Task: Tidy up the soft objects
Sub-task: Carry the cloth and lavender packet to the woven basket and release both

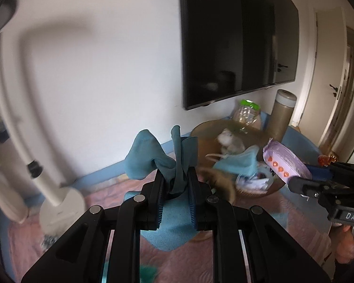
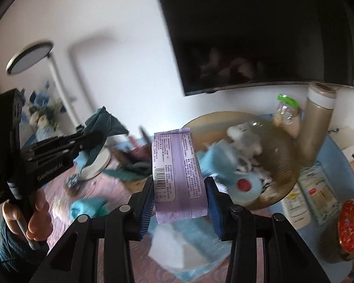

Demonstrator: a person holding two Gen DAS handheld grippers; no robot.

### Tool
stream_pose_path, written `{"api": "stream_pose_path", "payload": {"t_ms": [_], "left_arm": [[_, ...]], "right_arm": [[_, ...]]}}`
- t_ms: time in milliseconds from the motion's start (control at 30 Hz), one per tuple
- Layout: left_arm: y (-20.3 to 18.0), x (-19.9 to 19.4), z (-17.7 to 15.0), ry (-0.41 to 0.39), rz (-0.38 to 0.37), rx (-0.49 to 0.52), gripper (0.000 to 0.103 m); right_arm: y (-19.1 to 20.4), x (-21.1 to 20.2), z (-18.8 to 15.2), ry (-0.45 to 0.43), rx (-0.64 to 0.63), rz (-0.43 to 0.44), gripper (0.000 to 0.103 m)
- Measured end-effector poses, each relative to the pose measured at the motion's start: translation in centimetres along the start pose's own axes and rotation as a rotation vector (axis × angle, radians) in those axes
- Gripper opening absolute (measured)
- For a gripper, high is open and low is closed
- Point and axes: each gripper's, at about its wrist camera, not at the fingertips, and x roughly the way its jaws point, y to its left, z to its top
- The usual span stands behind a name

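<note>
Jaws gripping both sides: left gripper pinching teal cloth, right gripper clamping purple tissue pack nr basket.

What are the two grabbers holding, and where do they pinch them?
The left gripper pinches a blue cloth at a bunched-up fold near its middle. The right gripper squeezes a purple packet by its two long sides, near the lower end.

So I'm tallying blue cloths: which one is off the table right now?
The teal cloth pinched in the left gripper jaws; the lighter blue cloth lies in the basket.
</note>
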Motion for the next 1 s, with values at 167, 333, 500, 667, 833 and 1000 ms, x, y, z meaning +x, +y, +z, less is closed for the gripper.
{"api": "stream_pose_path", "payload": {"t_ms": [167, 333, 500, 667, 833, 1000], "left_arm": [[-1.9, 1.7, 1.3, -0.012, -0.028, 0.039, 0.015], [-3.6, 3.9, 3.1, -0.001, -0.050, 0.069, 0.015], [-5.1, 4.7, 4.6, 0.006, -0.077, 0.065, 0.015], [-6.6, 5.5, 5.6, 0.017, -0.085, 0.053, 0.015], [-7.9, 7.0, 6.3, 0.047, -0.105, 0.022, 0.015], [-8.2, 8.2, 6.2, 0.064, -0.072, -0.004, 0.103]], "right_arm": [[-2.5, 0.2, 1.0, -0.021, 0.039, -0.016, 0.041], [-4.8, 1.2, 2.4, -0.029, 0.089, -0.044, 0.041], [-6.7, 1.9, 3.8, -0.052, 0.124, -0.121, 0.041], [-8.3, 3.6, 4.4, -0.043, 0.155, -0.174, 0.041], [-9.3, 5.6, 4.3, -0.021, 0.192, -0.174, 0.041], [-10.2, 6.3, 3.5, 0.002, 0.219, -0.180, 0.062]]}}
